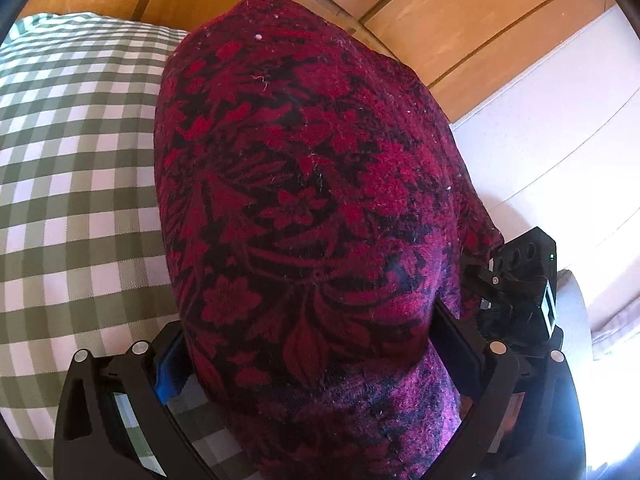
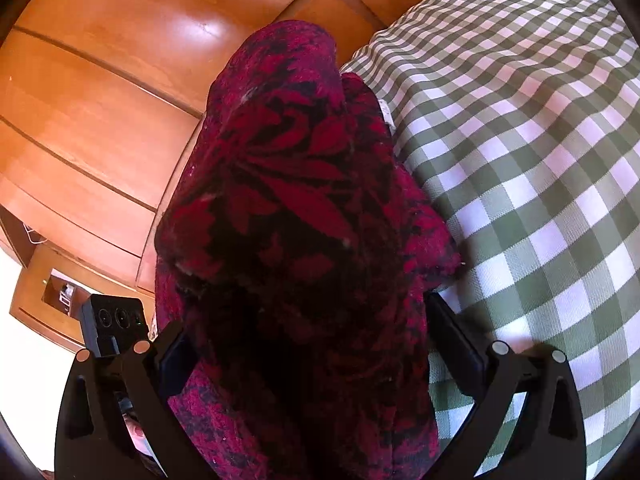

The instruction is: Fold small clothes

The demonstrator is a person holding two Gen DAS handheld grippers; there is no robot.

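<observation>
Left gripper (image 1: 312, 364): jaws clamped on red-and-black floral garment (image 1: 304, 200). Right gripper (image 2: 308, 360): likewise pinching it. Cloth bunched, draped, fuzzy, over green checked cover (image 2: 520, 160).

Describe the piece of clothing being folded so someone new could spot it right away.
Find the green-and-white checked cloth in front of the wooden panels. The garment hangs over it, pinched by the left gripper and right gripper. It alone is fuzzy dark red with black flowers.
</observation>
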